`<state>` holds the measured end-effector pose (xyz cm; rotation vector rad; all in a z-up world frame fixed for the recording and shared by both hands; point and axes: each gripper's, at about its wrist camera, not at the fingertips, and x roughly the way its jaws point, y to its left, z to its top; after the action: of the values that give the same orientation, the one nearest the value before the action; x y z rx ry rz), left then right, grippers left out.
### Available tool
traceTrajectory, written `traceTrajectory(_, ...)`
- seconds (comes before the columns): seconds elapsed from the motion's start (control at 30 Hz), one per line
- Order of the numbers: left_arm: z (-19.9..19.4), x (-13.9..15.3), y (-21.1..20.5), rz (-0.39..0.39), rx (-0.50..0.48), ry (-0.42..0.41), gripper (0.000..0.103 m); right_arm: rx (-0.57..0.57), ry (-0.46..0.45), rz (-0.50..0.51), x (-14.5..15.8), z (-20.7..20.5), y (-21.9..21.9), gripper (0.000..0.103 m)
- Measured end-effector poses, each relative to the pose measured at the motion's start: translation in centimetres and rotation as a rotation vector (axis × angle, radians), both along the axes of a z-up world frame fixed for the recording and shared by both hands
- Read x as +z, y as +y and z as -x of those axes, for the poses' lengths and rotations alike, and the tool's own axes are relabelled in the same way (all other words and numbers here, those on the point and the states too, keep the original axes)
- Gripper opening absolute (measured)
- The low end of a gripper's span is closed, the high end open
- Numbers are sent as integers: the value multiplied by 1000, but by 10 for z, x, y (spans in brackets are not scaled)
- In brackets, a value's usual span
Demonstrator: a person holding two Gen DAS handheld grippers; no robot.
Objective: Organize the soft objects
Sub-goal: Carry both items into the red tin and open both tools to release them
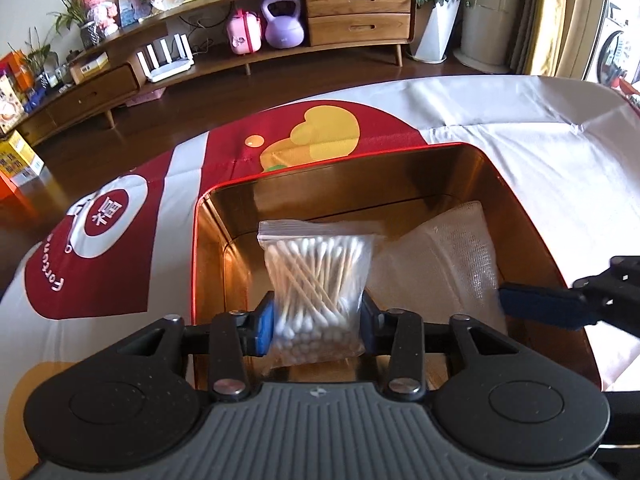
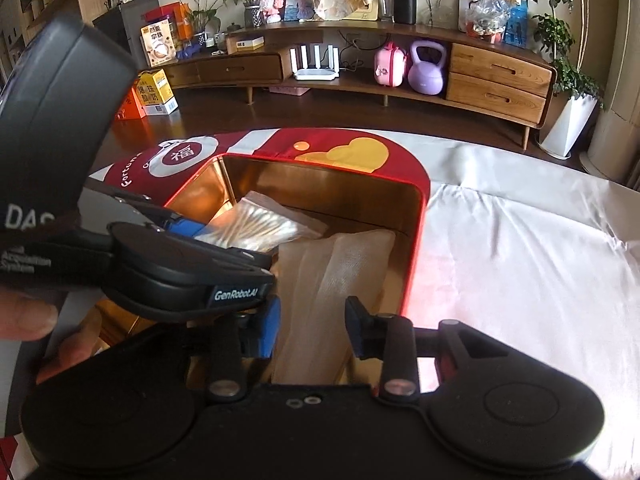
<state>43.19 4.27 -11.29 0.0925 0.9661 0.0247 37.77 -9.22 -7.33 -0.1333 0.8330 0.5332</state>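
My left gripper (image 1: pixel 318 326) is shut on a clear zip bag of cotton swabs (image 1: pixel 318 280) and holds it inside the red tin box (image 1: pixel 336 170) with a gold inside. A white gauze pack (image 1: pixel 448 264) lies in the box on the right. In the right wrist view the swab bag (image 2: pixel 256 226) lies tilted over the box's left part, the gauze pack (image 2: pixel 332 276) beside it. My right gripper (image 2: pixel 312 326) is open just above the near end of the gauze, which lies between its fingers untouched. The box rim (image 2: pixel 416 240) runs along the right.
The box sits on a table under a white cloth (image 1: pixel 520 152) with a red and yellow print (image 1: pixel 312 136). The left gripper body (image 2: pixel 168 268) crosses the right wrist view's left side. A wooden sideboard (image 2: pixel 496 76) stands behind across the floor.
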Motion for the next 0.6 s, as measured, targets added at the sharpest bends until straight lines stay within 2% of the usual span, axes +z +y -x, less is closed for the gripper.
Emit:
traceTrajectory(0.03,1,0,-1,-7,2,-4,51,-2,4,-9,1,-1,-2,34)
traceTrajectory(0.13,4,3,2,3,13,-20,58,-9,5,-31,5,0,-7,35)
traceTrajectory(0.23,6,7,7,34,25,-26,60,-9,0,-46,10,4,-10,37)
traceTrajectory(0.43,19,23,9,45,36,-51,63,-9,-6,-72,24,16,-15,42)
traceTrajectory(0.6,38,42,8,42,44,-83,63,-5,-32,-83,42,35,-20,50)
